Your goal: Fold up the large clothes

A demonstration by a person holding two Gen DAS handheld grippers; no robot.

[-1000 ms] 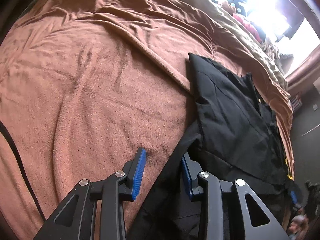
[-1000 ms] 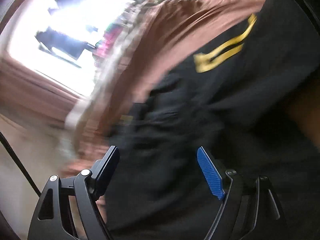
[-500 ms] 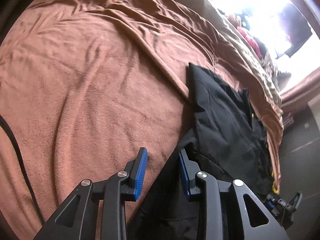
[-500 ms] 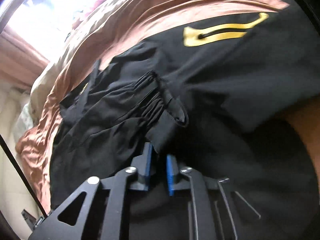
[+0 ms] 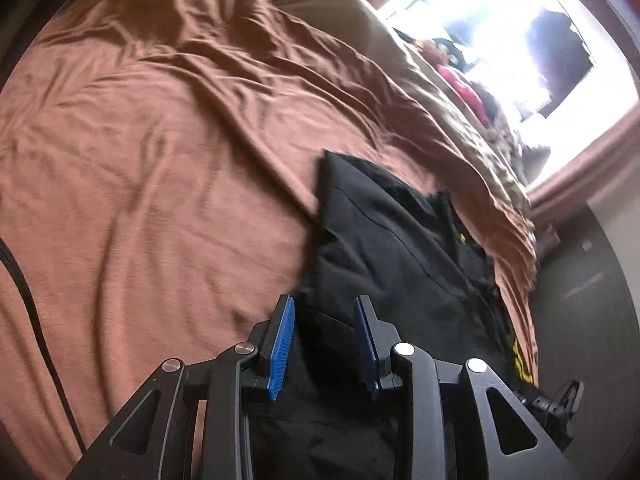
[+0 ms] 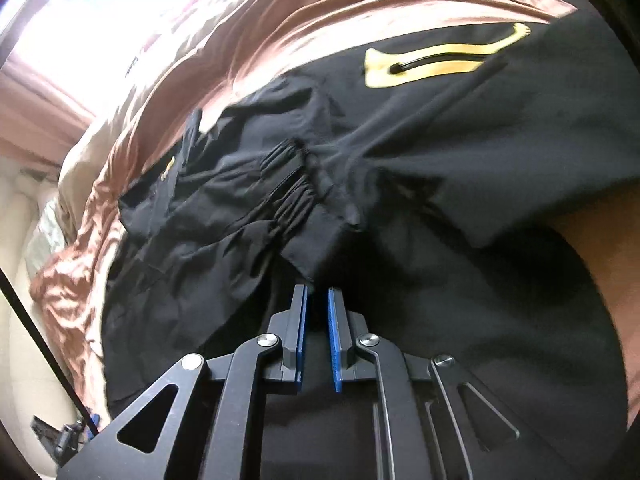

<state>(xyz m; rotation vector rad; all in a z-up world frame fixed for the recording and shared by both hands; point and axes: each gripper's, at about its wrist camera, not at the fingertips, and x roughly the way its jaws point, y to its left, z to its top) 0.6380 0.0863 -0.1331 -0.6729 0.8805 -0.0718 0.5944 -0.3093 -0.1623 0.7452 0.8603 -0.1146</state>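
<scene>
Jacket (image 6: 420, 152), black w/ yellow zip trim (image 6: 436, 62), is spread on the bed's brown blanket (image 5: 160, 152); cuffed sleeve (image 6: 296, 200) is folded in over the body. Right tongs (image 6: 317, 336) have just been closing and are now clamped on a fabric edge by the cuff; left tongs (image 5: 325, 344) are part-closed around a bunched black hem, grip likely but not certain. Both edges should be lifted together, kept taut and level, then carried over evenly. No readable writing or brand is seen.

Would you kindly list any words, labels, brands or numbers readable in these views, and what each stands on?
None can be read.
Black jacket: the yellow patch frames a zip and carries no lettering.
Small yellow mark near the collar: too small and blurred to read.
</scene>
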